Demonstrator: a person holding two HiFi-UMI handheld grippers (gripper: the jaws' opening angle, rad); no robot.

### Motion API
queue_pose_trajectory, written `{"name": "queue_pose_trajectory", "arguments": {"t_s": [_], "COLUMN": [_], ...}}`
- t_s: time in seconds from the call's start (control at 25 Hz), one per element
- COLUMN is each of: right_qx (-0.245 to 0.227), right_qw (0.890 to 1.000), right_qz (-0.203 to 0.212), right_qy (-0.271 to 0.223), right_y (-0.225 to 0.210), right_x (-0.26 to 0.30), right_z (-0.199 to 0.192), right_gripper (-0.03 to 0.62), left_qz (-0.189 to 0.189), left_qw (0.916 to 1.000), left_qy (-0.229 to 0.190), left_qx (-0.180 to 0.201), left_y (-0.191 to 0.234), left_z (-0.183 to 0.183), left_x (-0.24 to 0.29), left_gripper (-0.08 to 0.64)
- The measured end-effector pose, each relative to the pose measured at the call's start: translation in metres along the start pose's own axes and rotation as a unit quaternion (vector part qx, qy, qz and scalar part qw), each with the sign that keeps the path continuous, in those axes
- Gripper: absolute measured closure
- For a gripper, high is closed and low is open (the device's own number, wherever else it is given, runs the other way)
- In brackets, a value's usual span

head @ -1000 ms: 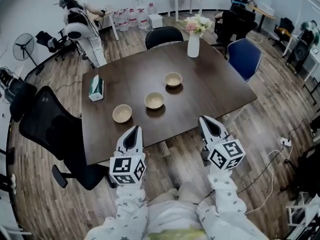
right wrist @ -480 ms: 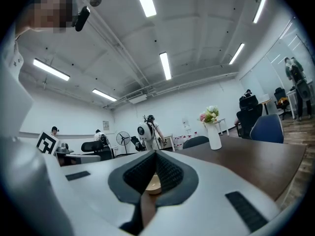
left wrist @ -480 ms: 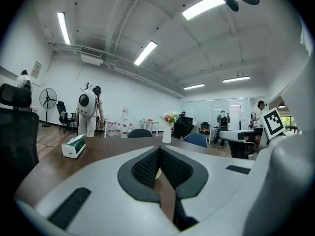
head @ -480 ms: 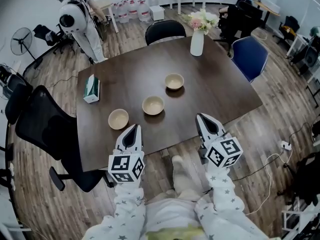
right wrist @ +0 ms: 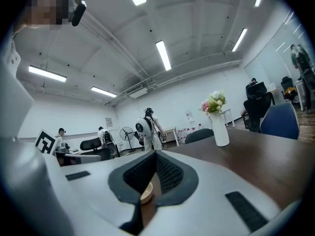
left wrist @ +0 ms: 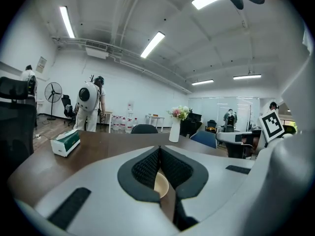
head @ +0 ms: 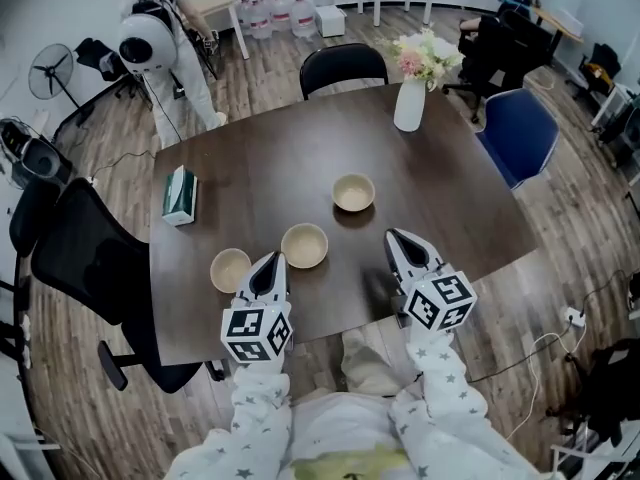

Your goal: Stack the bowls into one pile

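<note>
Three beige bowls sit apart on the dark table (head: 440,208): a left bowl (head: 230,268), a middle bowl (head: 304,245) and a right bowl (head: 353,192). My left gripper (head: 270,261) hovers over the near edge, its tip between the left and middle bowls, shut and holding nothing. My right gripper (head: 392,236) is shut and empty, just near of the right bowl. In the left gripper view the left gripper (left wrist: 159,147) has its tips together, with a bowl (left wrist: 161,185) showing below them. The right gripper (right wrist: 155,152) looks the same, with a bowl (right wrist: 146,193) beyond it.
A green tissue box (head: 180,195) lies at the table's left side and a white vase with flowers (head: 409,103) stands at the far right. Office chairs (head: 85,258) ring the table. A person with a white backpack (head: 150,43) stands beyond the far left corner.
Both grippers have moved forward from in front of the table to over its near edge, closing in on the bowls. The jaws look the same.
</note>
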State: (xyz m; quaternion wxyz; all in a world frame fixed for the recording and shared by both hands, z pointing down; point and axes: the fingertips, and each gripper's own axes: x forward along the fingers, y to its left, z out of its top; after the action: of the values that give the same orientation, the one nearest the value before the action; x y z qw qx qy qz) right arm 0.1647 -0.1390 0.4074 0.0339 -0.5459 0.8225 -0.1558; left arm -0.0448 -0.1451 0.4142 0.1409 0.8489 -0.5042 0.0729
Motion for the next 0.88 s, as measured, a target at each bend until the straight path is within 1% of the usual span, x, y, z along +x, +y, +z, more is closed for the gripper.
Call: {"name": "queue_pose_trajectory", "arguments": {"t_s": [0.28,0.4,0.56,0.72,0.88], "right_qx": [0.018,0.025,0.032,0.045,0.073], "right_qw": [0.999,0.999,0.998,0.996,0.992], "right_qz": [0.008,0.011,0.015,0.014,0.003], "right_qy": [0.032,0.042,0.058,0.076,0.105], "right_y": [-0.042,-0.053,-0.063,-0.071,-0.079], "right_x": [0.041,0.056,0.073,0.088,0.103], "right_z": [-0.009,-0.013,-0.021,-0.03,-0.041], "right_gripper": [0.571,0.571,0.571,0.571,0.569], "left_qz": [-0.006,-0.015,-0.013,-0.02,-0.03], "left_qw": [0.9995,0.9991,0.9986,0.9982,0.9972], "left_qy": [0.025,0.033,0.043,0.053,0.067], "left_qx": [-0.018,-0.021,-0.026,-0.022,-0.009], "left_y": [-0.007,-0.016,-0.017,-0.018,-0.019], "left_z": [-0.006,-0.009,-0.014,-0.013,-0.012], "left_x": [0.053,0.07,0.082,0.095,0.109], "left_gripper": [0.534,0.534,0.534,0.534,0.534]}}
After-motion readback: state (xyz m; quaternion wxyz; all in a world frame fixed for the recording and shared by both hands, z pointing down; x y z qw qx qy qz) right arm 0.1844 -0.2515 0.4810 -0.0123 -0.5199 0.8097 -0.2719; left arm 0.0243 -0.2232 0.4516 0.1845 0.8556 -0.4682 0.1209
